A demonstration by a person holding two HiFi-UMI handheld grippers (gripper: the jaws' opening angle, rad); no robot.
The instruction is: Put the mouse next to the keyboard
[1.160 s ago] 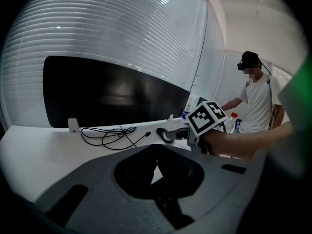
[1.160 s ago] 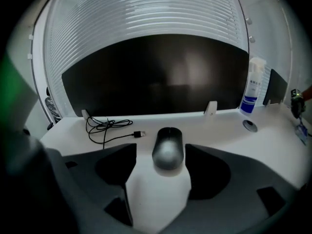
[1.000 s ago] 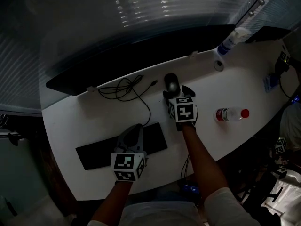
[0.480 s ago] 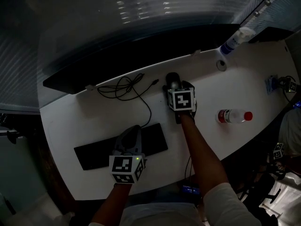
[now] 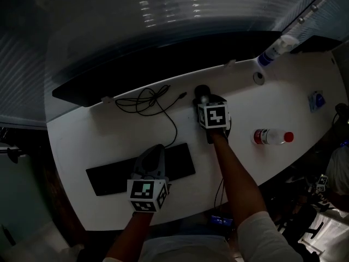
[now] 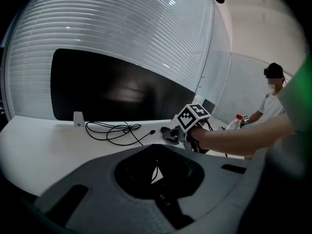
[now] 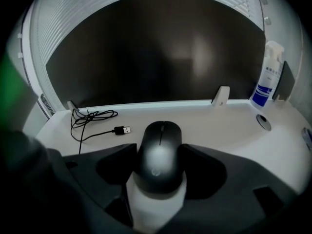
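A white curved desk (image 5: 92, 130) fills most of the head view, and a wide dark monitor (image 5: 152, 64) stands along its far edge. A flat black keyboard (image 5: 106, 180) lies near the desk's front edge. The left gripper (image 5: 157, 149) hangs over the keyboard's right half. Its jaws are drawn together to a narrow tip with nothing between them. The right gripper (image 5: 205, 100) is further back, close in front of the monitor and tilted down toward the desk. Its jaws have just been closing, and they now stand wide on either side of the mouse (image 7: 159, 152). Their inner faces seem to meet its flanks, though in this dim light the contact is hard to judge. The black mouse rests on the desk between them with its front end toward the monitor, well apart from the keyboard. A clear water bottle (image 5: 271, 137) with a red cap lies on its side to the right of that gripper. A white spray bottle (image 5: 275, 51) stands at the monitor's right end, near a small round fitting (image 5: 258, 78) set in the desktop. A loose coil of black cable (image 5: 143, 100) lies left of the mouse, with its plug (image 7: 123, 130) just beside the left jaw.
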